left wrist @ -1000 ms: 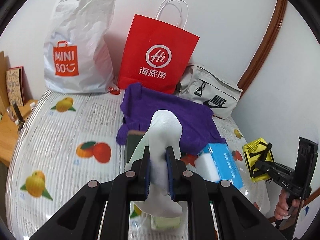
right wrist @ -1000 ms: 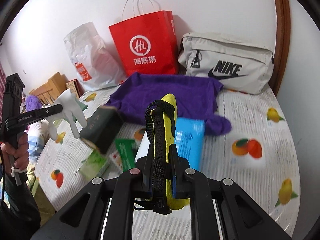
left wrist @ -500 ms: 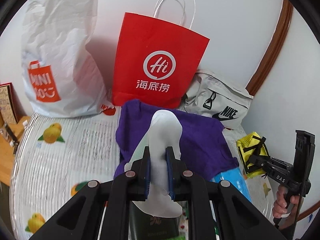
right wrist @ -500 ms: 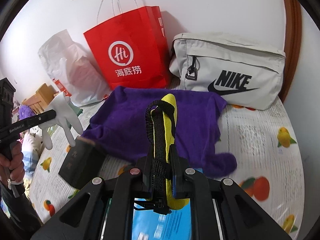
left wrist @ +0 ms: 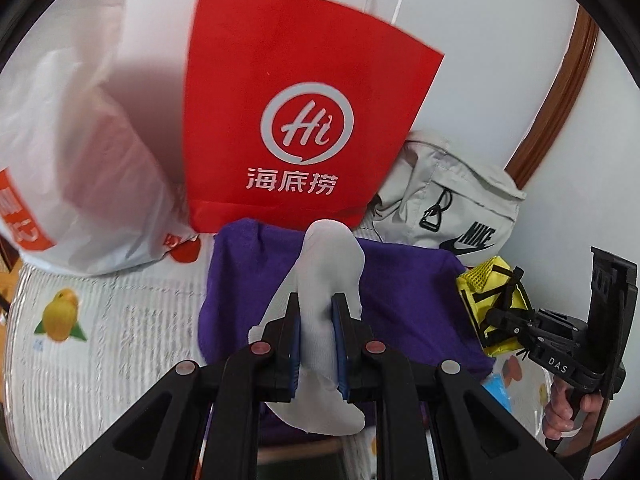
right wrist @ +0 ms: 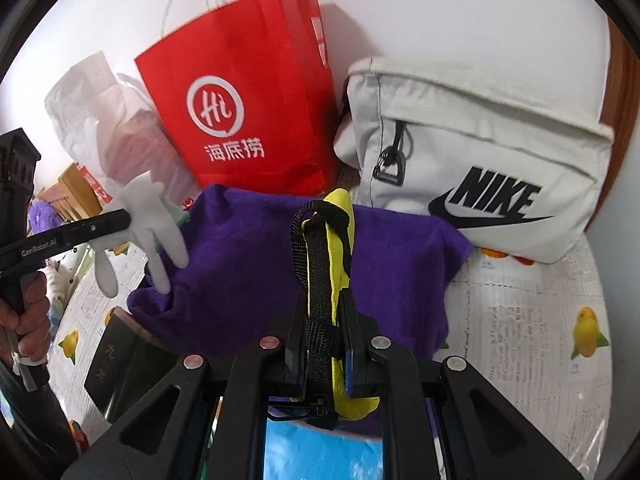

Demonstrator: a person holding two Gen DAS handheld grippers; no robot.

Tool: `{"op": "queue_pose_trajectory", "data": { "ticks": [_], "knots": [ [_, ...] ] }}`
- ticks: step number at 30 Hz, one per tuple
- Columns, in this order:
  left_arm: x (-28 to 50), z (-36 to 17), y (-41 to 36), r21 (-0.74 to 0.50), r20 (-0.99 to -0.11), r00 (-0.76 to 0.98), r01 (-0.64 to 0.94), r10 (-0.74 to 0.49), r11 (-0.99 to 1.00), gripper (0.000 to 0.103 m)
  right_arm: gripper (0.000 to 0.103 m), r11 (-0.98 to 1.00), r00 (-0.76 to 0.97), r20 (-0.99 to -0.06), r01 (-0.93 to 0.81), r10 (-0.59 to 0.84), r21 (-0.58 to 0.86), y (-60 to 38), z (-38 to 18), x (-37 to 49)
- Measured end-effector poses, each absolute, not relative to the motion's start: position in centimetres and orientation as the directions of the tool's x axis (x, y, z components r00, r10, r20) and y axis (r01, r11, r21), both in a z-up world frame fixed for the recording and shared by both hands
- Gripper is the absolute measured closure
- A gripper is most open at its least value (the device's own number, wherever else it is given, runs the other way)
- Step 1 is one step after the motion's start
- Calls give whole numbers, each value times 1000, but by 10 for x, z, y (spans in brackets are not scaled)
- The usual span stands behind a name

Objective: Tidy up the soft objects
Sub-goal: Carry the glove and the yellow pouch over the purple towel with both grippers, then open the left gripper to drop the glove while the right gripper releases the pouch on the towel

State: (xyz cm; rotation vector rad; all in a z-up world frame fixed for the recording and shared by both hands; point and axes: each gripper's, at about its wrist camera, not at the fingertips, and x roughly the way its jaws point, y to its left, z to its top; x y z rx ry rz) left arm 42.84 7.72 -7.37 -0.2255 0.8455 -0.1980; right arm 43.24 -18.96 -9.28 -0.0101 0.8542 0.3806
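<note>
My left gripper [left wrist: 316, 300] is shut on a white glove [left wrist: 324, 280] and holds it above a purple cloth [left wrist: 400, 300] spread on the table. From the right wrist view the glove [right wrist: 148, 224] hangs with its fingers down at the left. My right gripper [right wrist: 324, 300] is shut on a yellow pouch with black straps [right wrist: 332, 248], also above the purple cloth [right wrist: 248, 256]. In the left wrist view the pouch [left wrist: 488, 300] hangs at the right.
A red paper bag [left wrist: 304, 112] stands behind the cloth against the wall, a white plastic bag [left wrist: 72, 168] to its left, a grey Nike bag [right wrist: 480, 160] to its right. A dark box [right wrist: 120, 364] and a blue pack [right wrist: 320, 452] lie near the cloth on the fruit-print table cover [left wrist: 100, 340].
Both grippers have moved forward toward the red bag and the wall, each keeping its hold. The bags now loom larger and the purple cloth lies right under the fingers.
</note>
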Motion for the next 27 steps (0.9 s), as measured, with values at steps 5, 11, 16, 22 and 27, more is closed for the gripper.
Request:
{"op": "queue_pose_trajectory", "data": {
  "ticks": [5, 11, 16, 22, 27],
  "knots": [
    [457, -94, 71, -278, -741, 614, 86, -270, 957, 89, 90, 918, 521, -773, -342, 362, 199, -189, -120, 451],
    [485, -118, 73, -269, -778, 574, 61, -254, 961, 89, 88, 904, 457, -801, -358, 388, 234, -184, -141, 466],
    [495, -139, 75, -241, -811, 544, 25, -216, 970, 88, 86, 916, 442, -819, -328, 365, 230, -185, -153, 479],
    [497, -144, 70, -195, -821, 542, 30, -180, 980, 67, 51, 933, 480, -813, -297, 329, 202, -198, -151, 480],
    [491, -131, 67, -162, -800, 579, 40, -155, 986, 39, 40, 935, 492, -810, -302, 320, 185, -203, -141, 474]
  ]
}}
